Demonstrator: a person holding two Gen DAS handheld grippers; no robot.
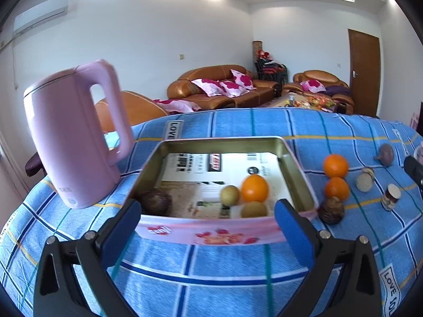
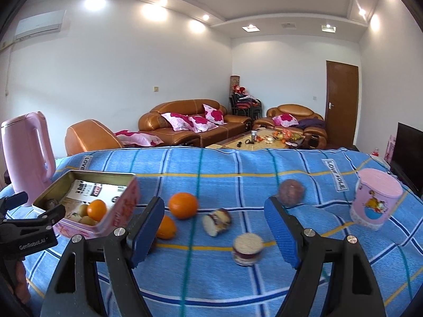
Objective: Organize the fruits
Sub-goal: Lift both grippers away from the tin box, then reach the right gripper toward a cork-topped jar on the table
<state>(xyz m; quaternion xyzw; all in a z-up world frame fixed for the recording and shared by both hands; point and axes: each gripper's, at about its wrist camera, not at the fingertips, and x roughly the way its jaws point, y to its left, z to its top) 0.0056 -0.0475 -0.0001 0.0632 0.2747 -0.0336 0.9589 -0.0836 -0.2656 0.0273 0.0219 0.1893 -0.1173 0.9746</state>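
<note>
Right now both tongs stand with their blue pads apart and nothing between them. The left gripper (image 1: 207, 222) hovers at the near wall of the tin box (image 1: 296, 170), a pad on either side of the pink printed front, not touching it as far as the view shows. Inside the box, on printed paper, lie an orange (image 1: 254, 188), two small yellow-green fruits (image 1: 230, 195) just beside it, and a dark brown fruit (image 1: 156, 201) in the near left corner. A pink kettle (image 1: 74, 137) stands just left of the box on the blue checked cloth (image 1: 238, 121).

Outside the box, to its right, two more oranges (image 1: 335, 166) sit one behind the other, almost touching, with another dark fruit (image 1: 331, 210) near the box's front right corner.

The right gripper (image 2: 214, 228) hangs above the open cloth, empty. Ahead of it lie two cut fruit pieces (image 2: 217, 221) with pale faces and purple skin, well apart from each other, and a round purplish fruit (image 2: 290, 192) near the right pad. A pink lidded tub (image 2: 376, 202) stands further right.
</note>
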